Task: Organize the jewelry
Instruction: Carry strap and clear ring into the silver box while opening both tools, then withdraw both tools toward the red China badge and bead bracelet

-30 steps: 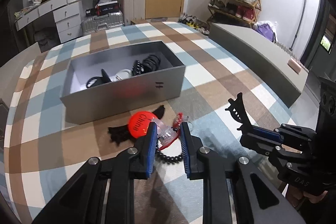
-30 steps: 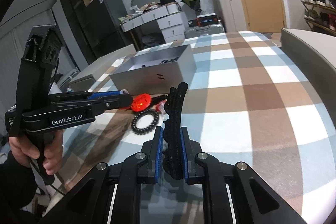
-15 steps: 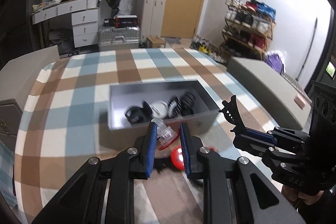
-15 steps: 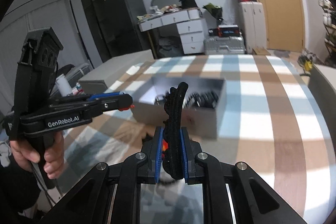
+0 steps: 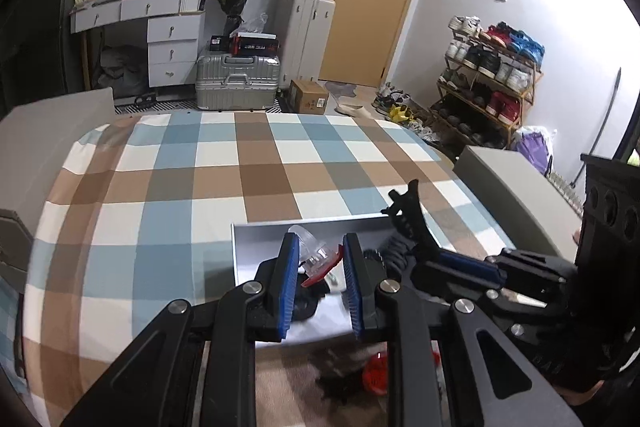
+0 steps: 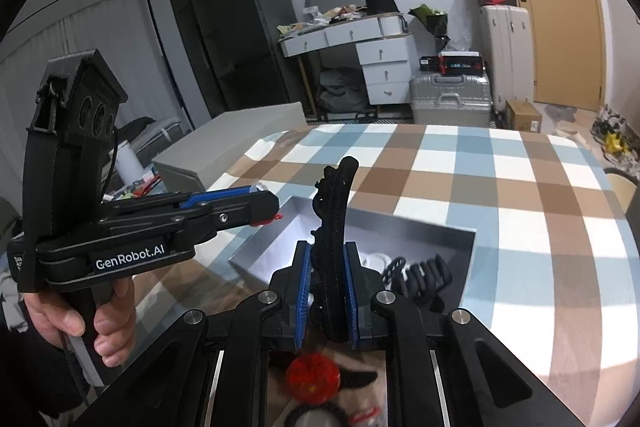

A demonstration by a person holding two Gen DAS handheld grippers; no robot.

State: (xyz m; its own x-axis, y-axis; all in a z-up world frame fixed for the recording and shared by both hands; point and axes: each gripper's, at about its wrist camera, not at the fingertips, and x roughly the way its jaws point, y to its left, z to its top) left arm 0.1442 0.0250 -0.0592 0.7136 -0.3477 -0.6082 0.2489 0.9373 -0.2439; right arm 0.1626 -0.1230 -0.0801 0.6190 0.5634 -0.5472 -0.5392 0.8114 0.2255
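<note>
My left gripper (image 5: 320,267) is shut on a clear and red hair clip (image 5: 316,257) and holds it over the open grey box (image 5: 256,235). My right gripper (image 6: 326,283) is shut on a black claw hair clip (image 6: 334,227), upright, above the near edge of the grey box (image 6: 440,235). Black coiled hair ties (image 6: 420,273) and a white item lie in the box. A round red "China" badge (image 6: 314,379) lies on the checked cloth below my right gripper.
A black hair piece (image 5: 340,383) and the red badge (image 5: 376,377) lie on the cloth in front of the box. A grey bench (image 5: 516,187) runs along the right side. Drawers, suitcases and a shoe rack stand behind.
Both grippers have risen from the cloth and moved forward over the box, each carrying its clip. The badge and the coiled tie stayed on the cloth.
</note>
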